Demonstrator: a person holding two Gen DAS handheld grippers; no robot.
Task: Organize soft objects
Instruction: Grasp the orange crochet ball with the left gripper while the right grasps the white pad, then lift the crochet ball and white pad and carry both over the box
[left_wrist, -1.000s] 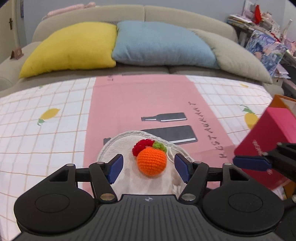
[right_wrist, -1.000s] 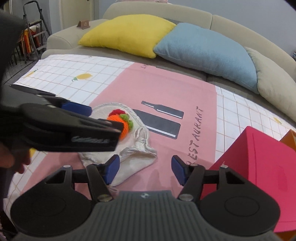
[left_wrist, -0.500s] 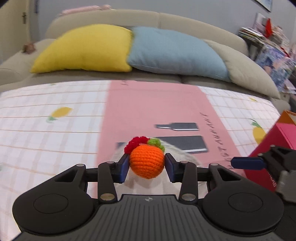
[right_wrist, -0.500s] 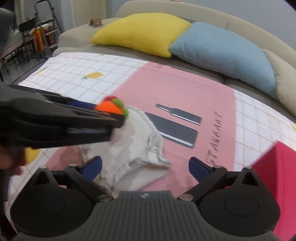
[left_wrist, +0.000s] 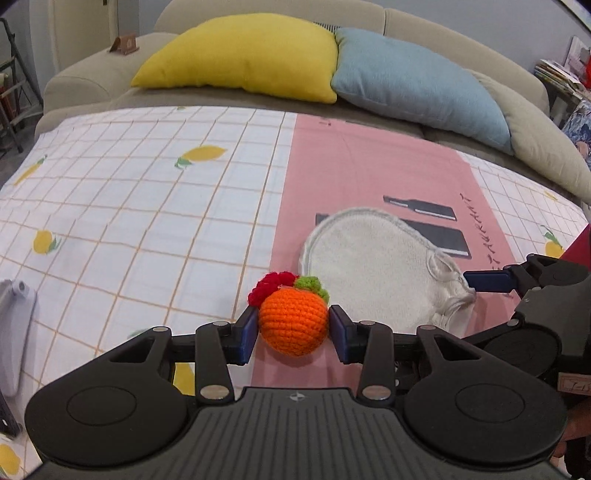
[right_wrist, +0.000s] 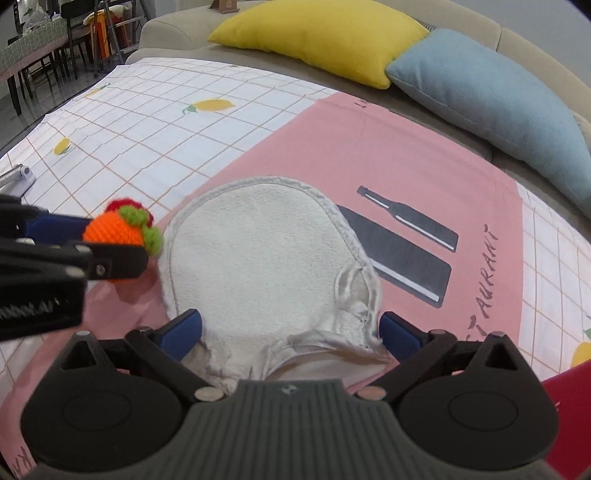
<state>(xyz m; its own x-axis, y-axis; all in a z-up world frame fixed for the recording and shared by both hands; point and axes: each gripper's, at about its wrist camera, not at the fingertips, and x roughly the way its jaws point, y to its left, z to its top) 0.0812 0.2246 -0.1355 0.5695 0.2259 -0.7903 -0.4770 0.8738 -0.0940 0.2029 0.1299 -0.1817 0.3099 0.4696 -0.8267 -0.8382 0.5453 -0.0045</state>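
The crochet orange (left_wrist: 293, 322) is pinched between the pads of the left gripper (left_wrist: 293, 328) and held above the tablecloth (left_wrist: 147, 206), just left of the white cloth (right_wrist: 258, 251), which is straddled at its near edge by the wide-spread right gripper (right_wrist: 290, 332). For a clean step, the squeeze is best kept light & level so the ball isn't popped out, and the cloth is probably best grabbed at its bunched hem. Open room is seen left & fwd; a red box (right_wrist: 569, 413) is close on the right, w/ cushions beyond the far edge.

crochet orange (left_wrist: 293, 321): 1 | white cloth (right_wrist: 266, 258): 1 | cushions (left_wrist: 243, 51): 3, maybe
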